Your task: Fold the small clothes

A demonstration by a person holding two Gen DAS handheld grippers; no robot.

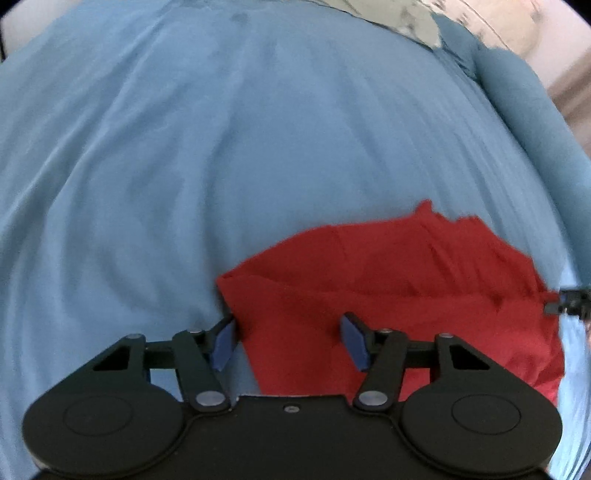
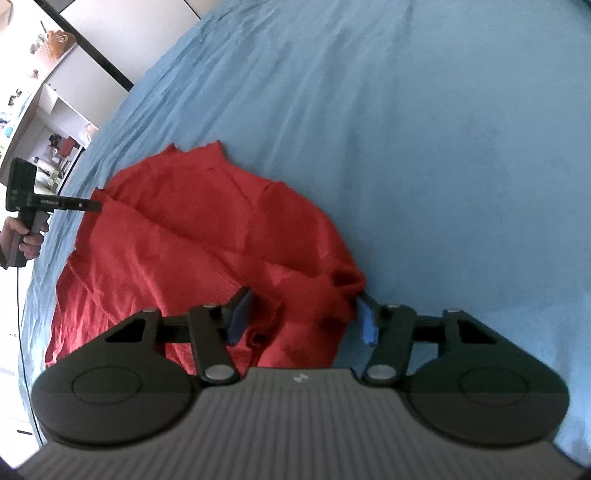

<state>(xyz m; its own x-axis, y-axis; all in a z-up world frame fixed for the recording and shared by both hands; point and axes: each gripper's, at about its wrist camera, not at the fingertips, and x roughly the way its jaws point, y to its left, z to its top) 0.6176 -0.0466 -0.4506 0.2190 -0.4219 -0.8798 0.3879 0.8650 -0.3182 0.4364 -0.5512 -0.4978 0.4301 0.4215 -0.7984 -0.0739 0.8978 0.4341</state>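
A small red garment [image 1: 388, 266] lies crumpled on a blue bed sheet [image 1: 221, 147]. My left gripper [image 1: 289, 341] points down at its left edge, jaws apart, with the red fabric lying between the blue pads and neither pad pressing it. In the right wrist view the same red garment [image 2: 192, 236] spreads to the left. My right gripper [image 2: 304, 317] stands open over its bunched right corner, which lies between the pads. The left gripper [image 2: 92, 205] shows at the garment's far side, held by a hand [image 2: 26, 236]. The right gripper's tip [image 1: 565, 299] peeks in at the right edge.
The blue sheet [image 2: 443, 147] covers the whole bed, wrinkled in long folds. A patterned light cloth [image 1: 406, 18] lies at the bed's far end. Past the bed's edge stand white shelves and furniture [image 2: 48, 110]. A thin cable [image 2: 20, 332] hangs from the left handle.
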